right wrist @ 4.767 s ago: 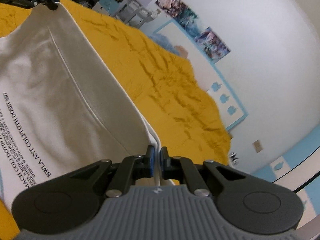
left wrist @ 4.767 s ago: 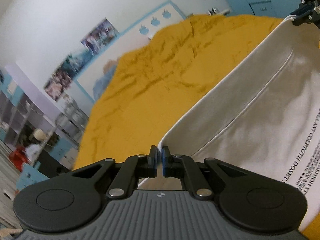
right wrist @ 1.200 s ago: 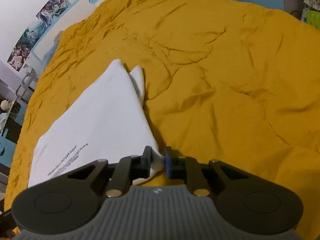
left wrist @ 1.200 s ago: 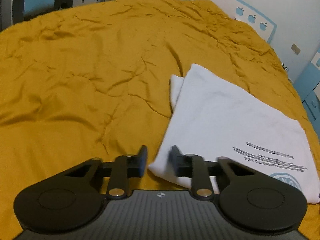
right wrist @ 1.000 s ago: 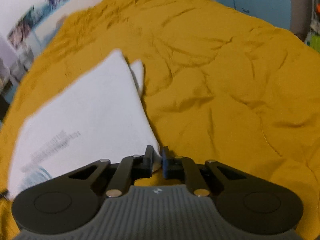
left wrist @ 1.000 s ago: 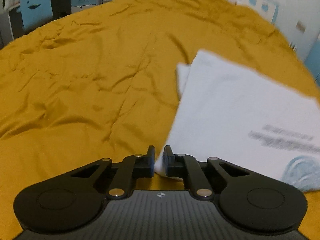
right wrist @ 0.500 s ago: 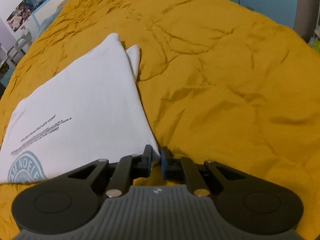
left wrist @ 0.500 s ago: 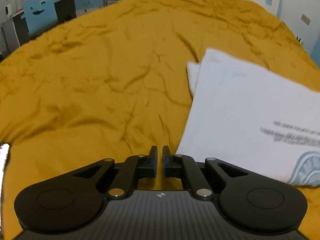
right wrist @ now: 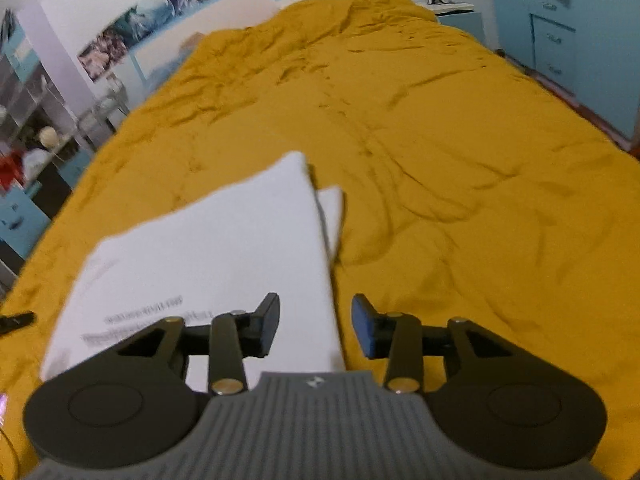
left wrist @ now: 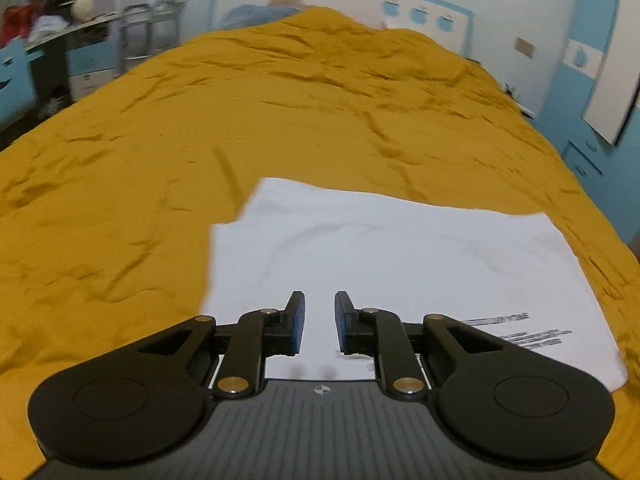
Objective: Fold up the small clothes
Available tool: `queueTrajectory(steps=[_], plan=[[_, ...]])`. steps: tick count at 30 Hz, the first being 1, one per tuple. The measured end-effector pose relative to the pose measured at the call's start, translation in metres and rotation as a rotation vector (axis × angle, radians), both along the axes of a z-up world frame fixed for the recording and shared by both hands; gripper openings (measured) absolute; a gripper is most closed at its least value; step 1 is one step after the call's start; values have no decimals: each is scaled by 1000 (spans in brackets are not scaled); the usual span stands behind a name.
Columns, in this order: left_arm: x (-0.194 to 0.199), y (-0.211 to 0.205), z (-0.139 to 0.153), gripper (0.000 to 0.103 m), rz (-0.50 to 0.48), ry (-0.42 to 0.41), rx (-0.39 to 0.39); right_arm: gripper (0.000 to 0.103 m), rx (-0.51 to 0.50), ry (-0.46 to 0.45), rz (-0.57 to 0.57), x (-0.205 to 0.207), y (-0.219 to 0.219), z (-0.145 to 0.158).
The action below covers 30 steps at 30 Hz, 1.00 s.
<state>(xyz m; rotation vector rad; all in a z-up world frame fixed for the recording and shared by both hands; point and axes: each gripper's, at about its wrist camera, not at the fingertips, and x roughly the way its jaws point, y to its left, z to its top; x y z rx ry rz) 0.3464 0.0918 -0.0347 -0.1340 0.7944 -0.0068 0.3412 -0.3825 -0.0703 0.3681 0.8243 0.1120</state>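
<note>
1. My left gripper (left wrist: 319, 322) hangs over the folded white shirt (left wrist: 384, 256), jaws opening, nothing between them.
2. Only my right view shows a tucked flap (right wrist: 332, 208); right gripper (right wrist: 315, 326) opening, empty, over the shirt's edge.
3. The shirt lies on a mustard bedspread (left wrist: 160, 128); blue cabinets (right wrist: 560, 32), posters (right wrist: 160, 4).

Home bedroom, mustard-yellow bedspread (left wrist: 320, 112), wall posters (right wrist: 132, 36), blue cabinets (right wrist: 556, 36)
</note>
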Motion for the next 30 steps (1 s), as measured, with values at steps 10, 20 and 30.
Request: queueTrajectory(steps=[10, 20, 30], plan=[[55, -67, -32, 24, -145, 51, 18, 50, 195, -18, -37, 72, -22, -51], [89, -86, -61, 24, -183, 83, -2, 40, 409, 20, -44, 132, -29, -107], [137, -112, -80, 24, -238, 73, -8, 11, 418, -8, -2, 146, -18, -133]])
